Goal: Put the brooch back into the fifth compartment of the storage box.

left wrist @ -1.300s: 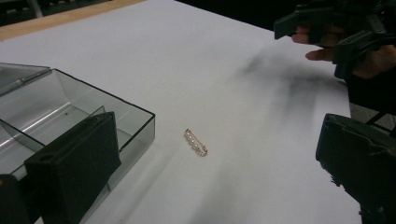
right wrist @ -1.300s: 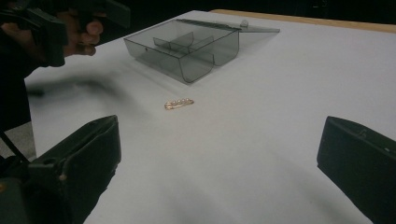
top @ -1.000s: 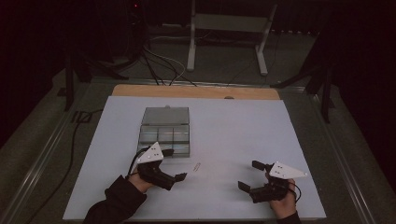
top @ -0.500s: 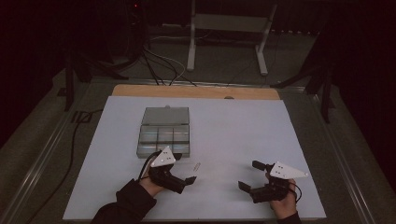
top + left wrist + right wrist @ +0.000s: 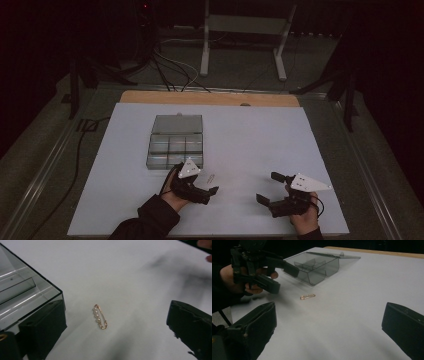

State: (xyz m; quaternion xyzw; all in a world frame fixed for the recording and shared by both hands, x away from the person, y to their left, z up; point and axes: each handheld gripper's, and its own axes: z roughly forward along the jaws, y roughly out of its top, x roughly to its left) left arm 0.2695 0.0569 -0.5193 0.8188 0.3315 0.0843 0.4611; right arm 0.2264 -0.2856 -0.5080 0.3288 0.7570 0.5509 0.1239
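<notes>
A small gold safety pin set with pearls lies flat on the white table sheet, just in front of a clear grey compartment box with its lid open. My left gripper hovers close behind the pin, open, with the pin lying ahead between its two black jaws. Nothing is held in it. My right gripper rests open near the front right of the sheet, pointing left at the pin and the box. Its view also shows the left gripper beside the pin.
The white sheet covers a table with a wooden strip along its far edge. One corner of the box stands close to my left jaw. Cables and a metal stand lie on the dark floor beyond.
My left gripper has moved right and forward from the front of the box to just behind the pin. The right gripper has stayed in place.
</notes>
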